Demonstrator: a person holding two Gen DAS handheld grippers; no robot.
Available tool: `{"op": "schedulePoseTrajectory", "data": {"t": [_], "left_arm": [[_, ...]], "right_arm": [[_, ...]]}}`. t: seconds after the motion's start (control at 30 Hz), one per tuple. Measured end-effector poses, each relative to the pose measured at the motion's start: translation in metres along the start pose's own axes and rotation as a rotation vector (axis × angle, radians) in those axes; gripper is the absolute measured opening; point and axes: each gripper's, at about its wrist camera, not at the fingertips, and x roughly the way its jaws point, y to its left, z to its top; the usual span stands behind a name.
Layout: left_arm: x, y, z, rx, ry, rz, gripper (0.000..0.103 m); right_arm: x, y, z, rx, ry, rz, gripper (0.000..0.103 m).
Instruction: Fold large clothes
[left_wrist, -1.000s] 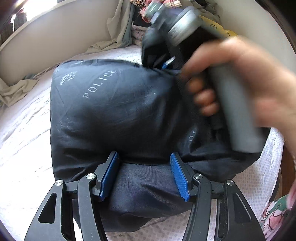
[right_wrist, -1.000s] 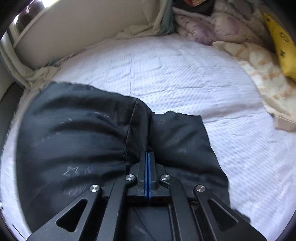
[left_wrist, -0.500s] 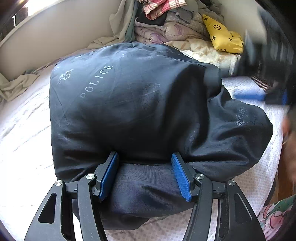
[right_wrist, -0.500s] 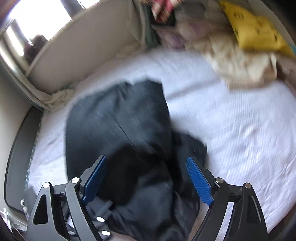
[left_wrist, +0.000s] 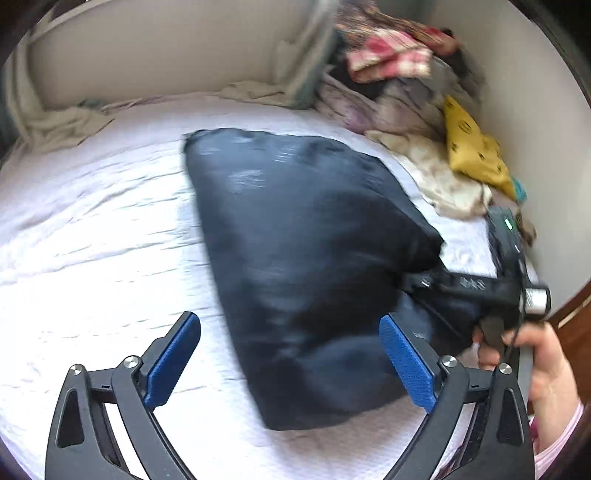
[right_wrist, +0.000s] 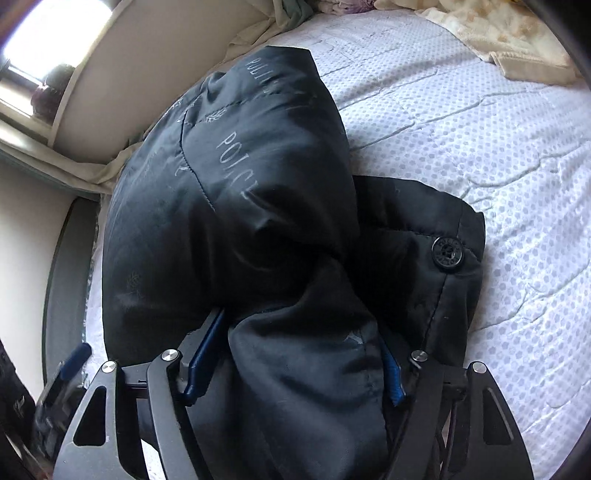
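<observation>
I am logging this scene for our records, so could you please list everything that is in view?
Jacket: one, dark navy, printed lettering, bundled on the bed.
Button: one, black, on the jacket's flap.
Bed sheet: one, white, textured, covering the mattress.
Clothes pile: one heap, mixed pinks and greys, far corner.
Yellow cloth: one, patterned, at the pile's right.
Cream blanket: one, beside the yellow cloth.
Beige fabric: one, crumpled along the wall.
Left tool: one, black with blue pads, jaws just opened wide, touching nothing, jacket below.
Right tool: one, same kind, jaws just closing on a jacket fold.
Hand: one, holding the right tool's handle; pink sleeve.
</observation>
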Motion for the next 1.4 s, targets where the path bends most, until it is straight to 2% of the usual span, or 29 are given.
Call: {"op": "schedulePoseTrajectory", "data": {"t": [0.07, 0.13, 0.33, 0.43, 0.5, 0.57, 0.67, 0.73, 0.8, 0.9, 1.03, 1.13, 1.27, 1.4], "left_arm": [[0.006, 0.017, 0.004, -0.055, 0.027, -0.008, 0.1], [0.016, 0.034, 0.003, -0.122, 0.057, -0.047, 0.1], [0.054, 0.04, -0.004, -0.175, 0.152, -0.179, 0.1], [0.07, 0.042, -0.008, -0.199, 0.162, -0.221, 0.102], [0.08, 0.044, -0.012, -0.237, 0.162, -0.297, 0.102], [0.089, 0.044, -0.015, -0.268, 0.165, -0.341, 0.103], [0.096, 0.038, -0.02, -0.279, 0.13, -0.366, 0.099], [0.094, 0.036, -0.021, -0.287, 0.103, -0.38, 0.089], [0.086, 0.035, -0.018, -0.283, 0.073, -0.41, 0.074], [0.075, 0.036, -0.013, -0.29, 0.035, -0.451, 0.064], [0.062, 0.044, -0.008, -0.33, -0.011, -0.517, 0.06], [0.045, 0.057, -0.003, -0.341, -0.05, -0.547, 0.058], [0.011, 0.081, 0.002, -0.321, -0.115, -0.526, 0.058], [-0.024, 0.119, 0.0, -0.327, -0.159, -0.489, 0.057]], "right_arm": [[0.0, -0.002, 0.0, 0.005, -0.002, 0.003, 0.07], [0.0, -0.003, -0.001, 0.008, -0.006, 0.003, 0.07], [0.003, -0.011, -0.004, 0.022, -0.004, 0.021, 0.07], [0.002, -0.021, -0.003, 0.03, 0.001, 0.041, 0.07], [0.003, -0.026, -0.002, 0.036, 0.006, 0.056, 0.07], [0.005, -0.03, -0.002, 0.041, 0.009, 0.073, 0.07], [0.005, -0.035, 0.0, 0.056, 0.011, 0.098, 0.07], [0.007, -0.038, 0.0, 0.067, 0.011, 0.112, 0.07], [0.008, -0.039, 0.001, 0.079, 0.014, 0.132, 0.066], [0.009, -0.034, -0.001, 0.095, 0.006, 0.183, 0.057], [0.004, -0.017, -0.002, 0.065, -0.029, 0.23, 0.05], [0.002, 0.0, -0.003, 0.043, -0.05, 0.278, 0.05], [0.008, 0.026, -0.005, 0.025, -0.046, 0.347, 0.049], [0.021, 0.07, -0.009, -0.035, -0.028, 0.412, 0.049]]}}
